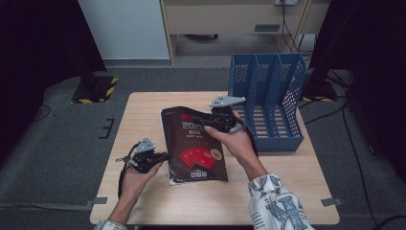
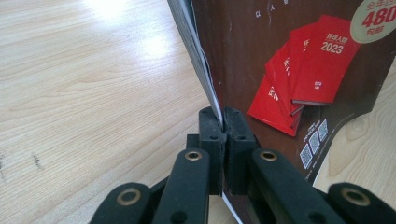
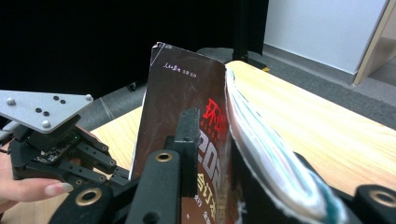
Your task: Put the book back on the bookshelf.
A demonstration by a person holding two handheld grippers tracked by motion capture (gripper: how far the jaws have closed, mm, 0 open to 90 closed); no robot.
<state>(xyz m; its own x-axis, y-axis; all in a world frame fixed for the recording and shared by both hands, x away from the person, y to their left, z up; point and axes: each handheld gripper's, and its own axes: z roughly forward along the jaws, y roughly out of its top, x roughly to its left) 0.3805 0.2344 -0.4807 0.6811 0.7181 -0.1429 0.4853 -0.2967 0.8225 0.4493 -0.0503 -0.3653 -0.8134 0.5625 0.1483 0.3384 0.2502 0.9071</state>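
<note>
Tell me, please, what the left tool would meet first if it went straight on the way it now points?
The left tool is already shut on the magazine at its left edge, so it would just push that magazine toward the blue file rack; depth beyond is unclear.

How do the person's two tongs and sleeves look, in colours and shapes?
Both tongs, left and right, are black, each topped by a grey three-cornered plate with small holes. Their jointed arms carry brass-coloured rivets. A black cable trails from each. The right sleeve is white with a blue-grey pattern; the left sleeve looks alike.
</note>
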